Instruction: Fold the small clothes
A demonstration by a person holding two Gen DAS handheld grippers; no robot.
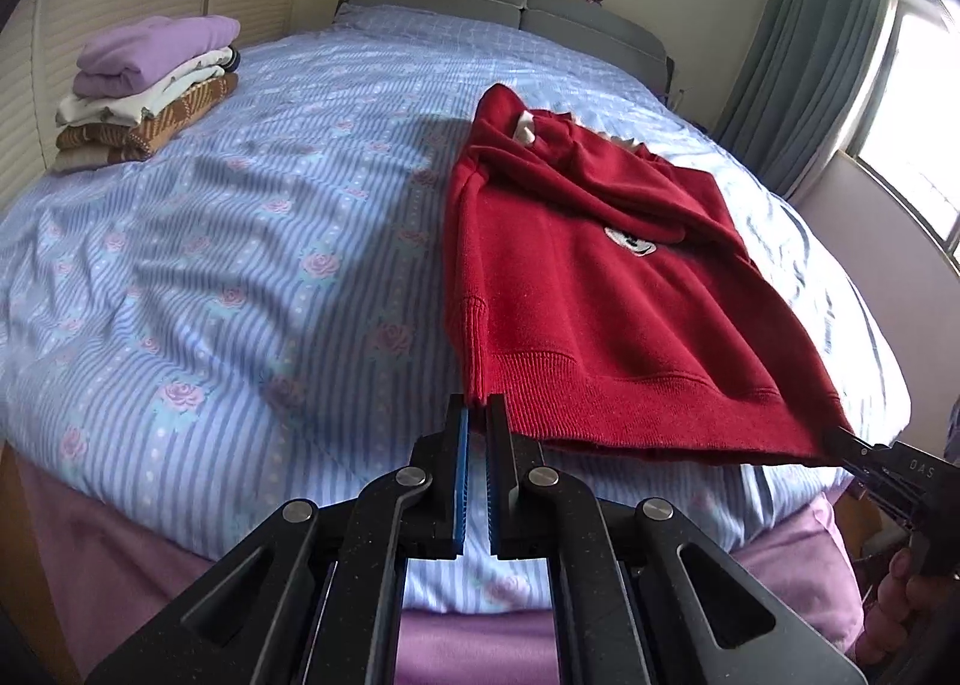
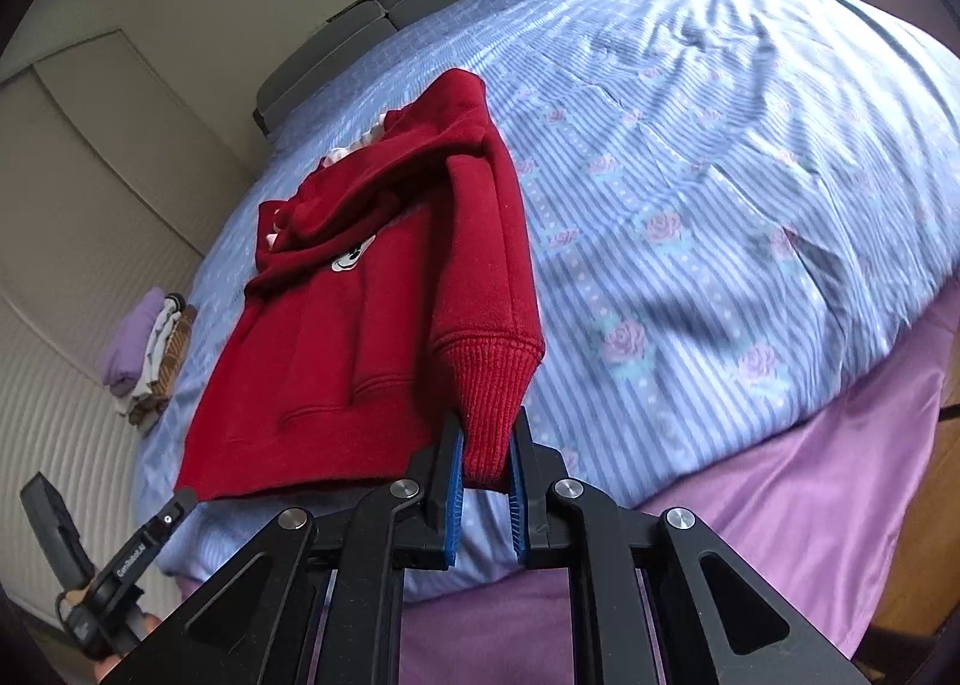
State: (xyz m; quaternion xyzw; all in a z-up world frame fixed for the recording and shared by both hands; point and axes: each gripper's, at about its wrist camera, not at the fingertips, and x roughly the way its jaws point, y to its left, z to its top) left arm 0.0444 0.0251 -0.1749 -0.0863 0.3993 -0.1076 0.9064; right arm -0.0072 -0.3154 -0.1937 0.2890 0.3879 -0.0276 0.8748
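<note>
Bed (image 1: 240, 241) carries my red hoodie (image 1: 588, 289), sleeves folded in. Left gripper (image 1: 477, 415) pinches one hem corner, right gripper (image 2: 487, 445) clamps the other, cuff included. I should lift evenly, keeping the hem taut, toward the hood.

The hoodie (image 1: 576, 289) is deep red with a small white cartoon patch (image 1: 629, 241) on the chest and pale trim at the neck. The bedspread (image 1: 240, 241) has blue and white stripes with pink roses. The stack of folded clothes (image 1: 150, 84) runs lilac, white, then brown-patterned. The sheet (image 2: 810, 475) below is purple. The curtain (image 1: 804, 54) is grey-green.
</note>
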